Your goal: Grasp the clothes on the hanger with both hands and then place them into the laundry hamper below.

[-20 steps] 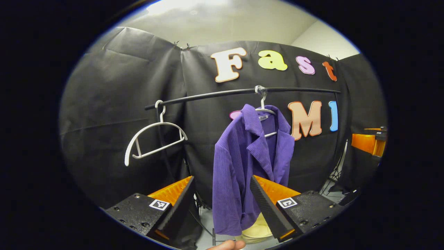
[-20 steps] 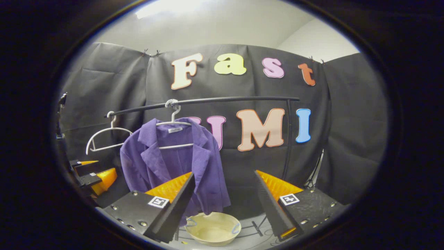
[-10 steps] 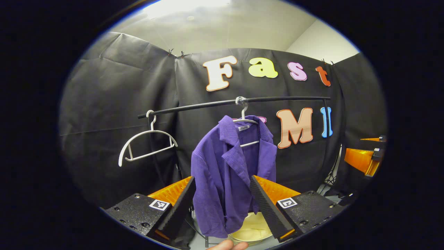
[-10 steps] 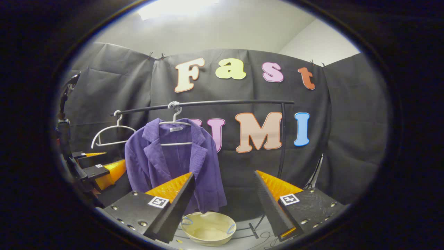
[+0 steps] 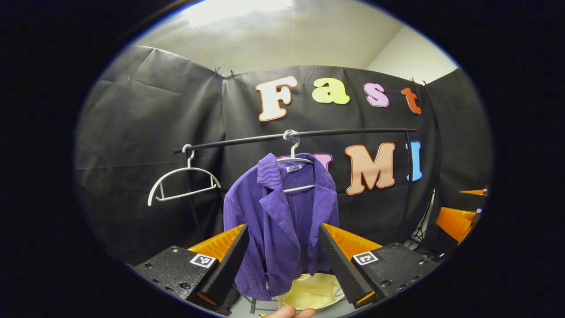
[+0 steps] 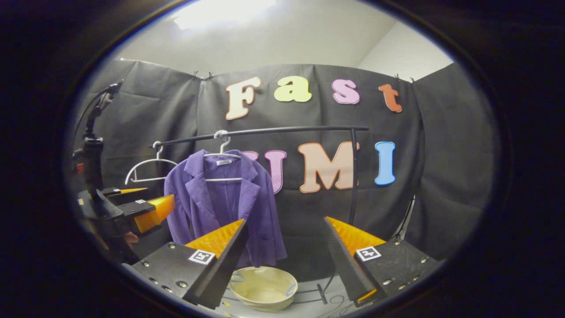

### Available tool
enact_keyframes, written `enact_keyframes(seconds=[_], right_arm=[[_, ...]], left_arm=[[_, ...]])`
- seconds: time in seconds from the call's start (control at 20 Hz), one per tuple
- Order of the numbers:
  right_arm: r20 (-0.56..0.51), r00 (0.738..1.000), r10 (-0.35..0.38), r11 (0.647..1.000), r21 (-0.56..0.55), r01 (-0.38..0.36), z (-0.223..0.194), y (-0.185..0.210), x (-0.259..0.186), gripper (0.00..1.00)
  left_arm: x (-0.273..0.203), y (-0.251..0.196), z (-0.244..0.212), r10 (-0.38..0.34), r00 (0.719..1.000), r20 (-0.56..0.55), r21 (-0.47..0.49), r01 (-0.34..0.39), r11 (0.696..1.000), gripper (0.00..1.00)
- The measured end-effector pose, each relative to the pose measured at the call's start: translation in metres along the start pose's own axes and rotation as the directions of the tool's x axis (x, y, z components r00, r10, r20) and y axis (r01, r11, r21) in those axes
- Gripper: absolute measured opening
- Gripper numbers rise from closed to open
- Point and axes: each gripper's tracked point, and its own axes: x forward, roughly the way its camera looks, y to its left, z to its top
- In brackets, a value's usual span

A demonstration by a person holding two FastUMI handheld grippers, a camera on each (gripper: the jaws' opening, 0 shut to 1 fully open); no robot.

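Both claws gape before the cream hamper (image 6: 263, 288), nothing inside

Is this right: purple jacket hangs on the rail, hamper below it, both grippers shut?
Not quite. Both grippers are open: the left gripper in the left gripper view, the right gripper in the right gripper view. The purple jacket does hang on the rail, hamper below.
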Motion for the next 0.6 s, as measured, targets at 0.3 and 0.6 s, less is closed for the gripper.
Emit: enact_keyframes(seconds=[0.3, 0.6], right_arm=[[0.035, 0.998, -0.052, 0.997, 0.057, 0.05, 0.005, -0.03, -0.014, 0.96], [0.012, 0.997, -0.083, 0.994, 0.069, 0.082, -0.004, -0.038, -0.003, 1.0]], left_arm=[[0.013, -0.036, -0.002, -0.054, 0.999, -0.001, 0.028, 0.054, 0.998, 0.99], [0.048, -0.026, -0.019, -0.008, 1.0, 0.004, 0.018, 0.008, 1.0, 1.0]])
